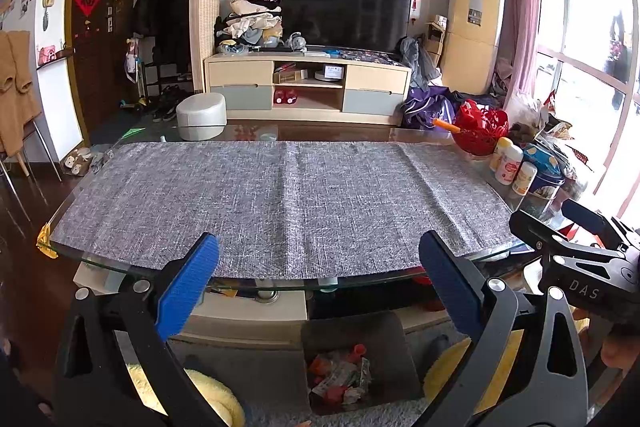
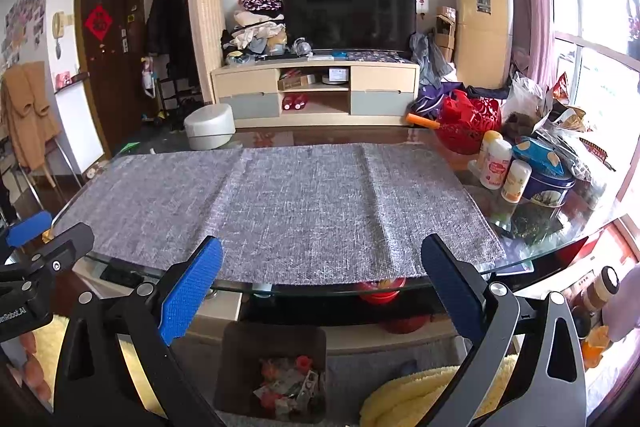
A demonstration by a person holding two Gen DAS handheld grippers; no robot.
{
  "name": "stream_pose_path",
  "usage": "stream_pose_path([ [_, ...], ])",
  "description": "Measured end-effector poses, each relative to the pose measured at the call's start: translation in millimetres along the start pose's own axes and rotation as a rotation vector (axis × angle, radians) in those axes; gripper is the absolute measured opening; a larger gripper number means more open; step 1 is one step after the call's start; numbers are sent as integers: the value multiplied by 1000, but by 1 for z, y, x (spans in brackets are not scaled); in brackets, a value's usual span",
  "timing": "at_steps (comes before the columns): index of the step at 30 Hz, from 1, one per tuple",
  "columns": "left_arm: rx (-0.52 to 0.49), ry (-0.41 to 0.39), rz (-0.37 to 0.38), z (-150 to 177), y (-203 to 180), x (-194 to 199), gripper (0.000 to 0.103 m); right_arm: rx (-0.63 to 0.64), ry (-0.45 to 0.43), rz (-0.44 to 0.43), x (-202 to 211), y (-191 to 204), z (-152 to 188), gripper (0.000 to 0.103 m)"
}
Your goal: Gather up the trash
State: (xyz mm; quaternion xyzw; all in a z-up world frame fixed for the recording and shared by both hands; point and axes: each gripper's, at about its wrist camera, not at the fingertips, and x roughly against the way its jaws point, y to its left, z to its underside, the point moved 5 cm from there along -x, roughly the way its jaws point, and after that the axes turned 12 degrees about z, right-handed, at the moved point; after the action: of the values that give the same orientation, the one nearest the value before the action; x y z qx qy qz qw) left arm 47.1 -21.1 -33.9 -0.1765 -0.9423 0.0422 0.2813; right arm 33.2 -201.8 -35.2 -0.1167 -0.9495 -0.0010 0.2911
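holding both tools level at the near edge of the table, you keep the left gripper (image 1: 318,291) and the right gripper (image 2: 320,291) with fingers wide apart and nothing between the blue pads (image 1: 188,287), a ready posture rather than a grasp. directly below and between the fingers of each, on the floor against the table base, sits the dark bin (image 1: 360,359), already holding crumpled paper and red scraps (image 1: 340,375); its position just under the table's near edge likely lets you drop items straight off the edge. yellow plush cushions (image 2: 420,399) flank it. above, the grey mat (image 1: 280,199) covers the glass table (image 1: 120,267) and appears bare, which suggests the collecting is finished or nearly so. at the right end, off the mat, stand bottles (image 2: 496,167), a blue tin (image 2: 548,183) and a red basket (image 2: 472,123), apparently kept items. beyond, a white stool (image 1: 200,115), the tv stand (image 1: 308,87) and the dark television (image 1: 346,13).
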Motion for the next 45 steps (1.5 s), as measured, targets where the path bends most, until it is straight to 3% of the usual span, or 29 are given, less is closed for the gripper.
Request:
stream_pose_path([
  [28,3,15,-12,8,4,-6,95,9,15,-4,-7,-2,3,100],
  [38,32,0,-53,10,11,-5,95,12,26,5,-11,-5,4,100],
  [45,41,-22,-18,8,12,-2,95,14,41,2,-15,-4,7,100],
])
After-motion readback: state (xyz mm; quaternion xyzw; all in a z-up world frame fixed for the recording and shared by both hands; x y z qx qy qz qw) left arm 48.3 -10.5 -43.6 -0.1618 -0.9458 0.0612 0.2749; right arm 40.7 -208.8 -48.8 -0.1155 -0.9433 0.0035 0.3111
